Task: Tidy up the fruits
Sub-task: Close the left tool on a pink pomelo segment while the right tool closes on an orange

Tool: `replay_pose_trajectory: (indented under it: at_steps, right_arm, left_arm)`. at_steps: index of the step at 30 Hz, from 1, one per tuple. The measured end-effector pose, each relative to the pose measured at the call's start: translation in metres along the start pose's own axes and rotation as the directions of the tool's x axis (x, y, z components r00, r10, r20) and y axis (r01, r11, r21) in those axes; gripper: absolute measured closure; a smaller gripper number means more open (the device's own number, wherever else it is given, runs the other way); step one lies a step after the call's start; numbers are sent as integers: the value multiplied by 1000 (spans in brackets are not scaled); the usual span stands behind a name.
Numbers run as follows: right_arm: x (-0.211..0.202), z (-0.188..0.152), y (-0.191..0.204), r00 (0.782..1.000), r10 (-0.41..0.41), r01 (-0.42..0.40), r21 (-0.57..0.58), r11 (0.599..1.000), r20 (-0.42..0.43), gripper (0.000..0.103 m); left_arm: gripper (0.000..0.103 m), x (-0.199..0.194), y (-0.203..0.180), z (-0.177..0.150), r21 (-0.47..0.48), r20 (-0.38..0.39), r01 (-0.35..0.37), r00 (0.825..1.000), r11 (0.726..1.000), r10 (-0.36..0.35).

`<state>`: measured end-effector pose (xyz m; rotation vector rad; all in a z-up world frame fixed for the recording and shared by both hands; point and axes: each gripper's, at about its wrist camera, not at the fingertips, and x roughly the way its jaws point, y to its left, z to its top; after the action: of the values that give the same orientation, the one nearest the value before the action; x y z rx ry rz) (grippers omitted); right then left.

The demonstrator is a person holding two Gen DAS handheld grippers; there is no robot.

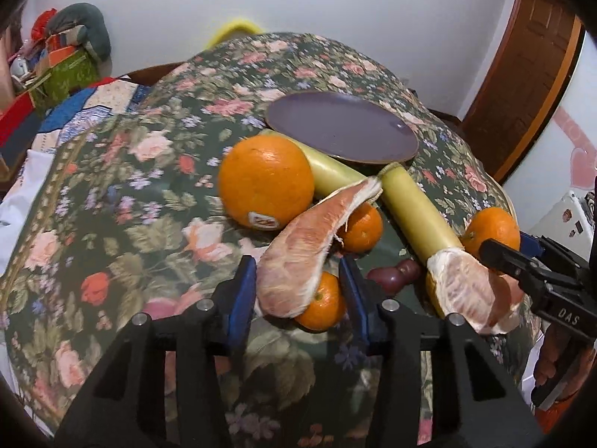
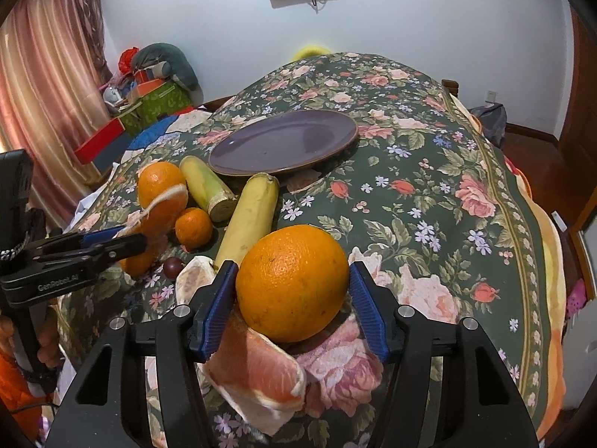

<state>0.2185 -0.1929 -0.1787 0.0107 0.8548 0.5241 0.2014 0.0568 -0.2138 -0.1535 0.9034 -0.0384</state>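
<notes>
1. The floral tablecloth (image 2: 429, 194) covers the whole table and carries everything; the purple plate (image 2: 283, 142) sits bare toward the far side, most likely the place the fruit goes.
2. The right gripper (image 2: 294, 291) has a large orange (image 2: 293, 283) between its blue pads, which lie against its sides — it looks held, low over a pomelo piece (image 2: 261, 369) on the cloth.
3. The left gripper (image 1: 298, 291) has a pomelo segment (image 1: 309, 250) between its fingers; the left pad touches it, the right pad shows a gap, so I cannot tell whether the grip is firm. No earlier view is given.
4. A second big orange (image 1: 265, 183), two sugarcane pieces (image 1: 414, 209) and small mandarins (image 1: 362, 227) crowd just beside the segment.
5. To do this step well, I judge: squeeze the soft segment gently, lift it straight clear of the mandarin (image 1: 322, 302) beneath, then carry it to the plate — keeping the two grippers apart.
</notes>
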Motion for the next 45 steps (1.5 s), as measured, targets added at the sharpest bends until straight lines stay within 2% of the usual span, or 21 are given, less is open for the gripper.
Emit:
replay_pose_trajectory:
  at_steps: [2,5,10,13,15,19,25,30,36,42,45]
  right_arm:
    - [-4,-1,0,1000,-2,2,2,1000,5,46]
    - [-8,-1,1,1000,-2,2,6,1000,8,46]
    - [-11,-3,3,1000,-1,1,5,1000,10,46]
    - [-11,-3,4,1000,0,0,2,1000,7,46]
    - [-10,-3,5,1000,-2,2,-4,1000,4,46]
    - [-8,-1,4,1000,0,0,-10,1000,0,46]
    - [-4,0,2,1000,10,-10,0,1000,-4,46]
    - [-3,0,0,1000,15,-15,4,1000,-4,46]
    - [-2,-1,0,1000,18,-18,9,1000,-3,46]
    - [-2,-1,0,1000,19,-19,13,1000,-2,46]
    - [-2,-1,0,1000,20,-20,14,1000,-3,46]
  left_arm:
    - [66,-9,4,-2,-5,10,-7,1000,1000,7]
    - [66,-15,11,-5,-3,1,-15,1000,1000,15]
    - [66,-11,13,-1,-8,-25,13,1000,1000,-13]
    - [58,-2,8,4,13,-34,0,999,1000,0]
    - [47,7,5,6,20,-51,3,999,1000,-2]
    - [44,23,-1,11,50,-71,-2,997,999,5]
    - [40,41,4,19,16,-115,42,993,999,-40]
    - [46,41,11,26,-23,-134,55,989,998,-58]
    - [46,9,22,13,-28,-91,32,995,999,-34]
    - [61,-1,31,3,-26,-68,23,997,999,-25]
    - [64,2,30,4,-19,-60,21,998,1000,-22]
